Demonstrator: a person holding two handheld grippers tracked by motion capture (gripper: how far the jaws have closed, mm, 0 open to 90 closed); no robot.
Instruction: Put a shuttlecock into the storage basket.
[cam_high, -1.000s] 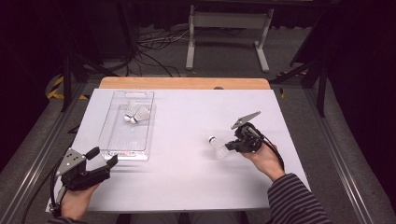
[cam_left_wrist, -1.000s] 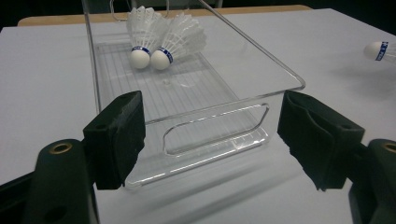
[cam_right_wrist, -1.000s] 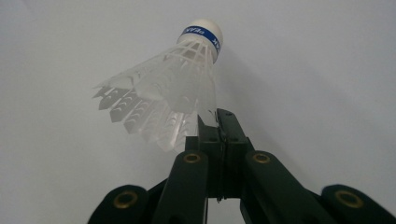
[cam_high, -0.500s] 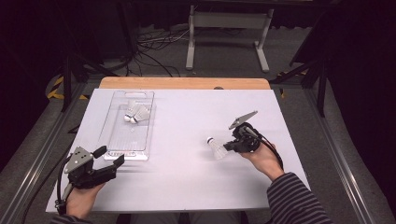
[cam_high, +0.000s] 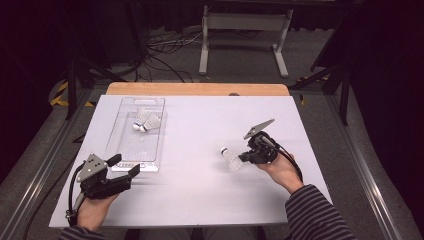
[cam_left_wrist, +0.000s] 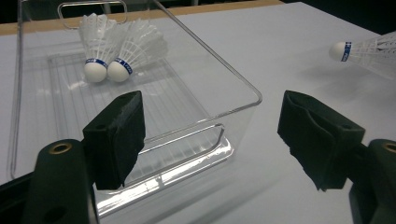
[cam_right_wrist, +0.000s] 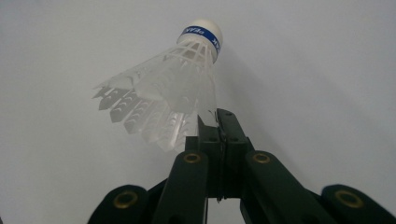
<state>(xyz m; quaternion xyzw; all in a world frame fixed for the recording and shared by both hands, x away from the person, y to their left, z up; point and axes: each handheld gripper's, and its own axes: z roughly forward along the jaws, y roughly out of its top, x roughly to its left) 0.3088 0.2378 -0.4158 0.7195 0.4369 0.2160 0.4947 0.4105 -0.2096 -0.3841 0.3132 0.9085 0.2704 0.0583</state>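
At lower left of the high view the left gripper (cam_high: 124, 166) is held low, jaws spread wide, just beside the tray (cam_high: 131, 148). Right of centre, a shuttlecock (cam_high: 230, 158) is pinched by its skirt in the right gripper (cam_high: 244, 158).

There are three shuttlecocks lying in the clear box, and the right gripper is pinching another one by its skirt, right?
Not quite: the clear box holds two shuttlecocks, not three, as the left gripper view shows. The right gripper is indeed pinching another shuttlecock by its skirt.
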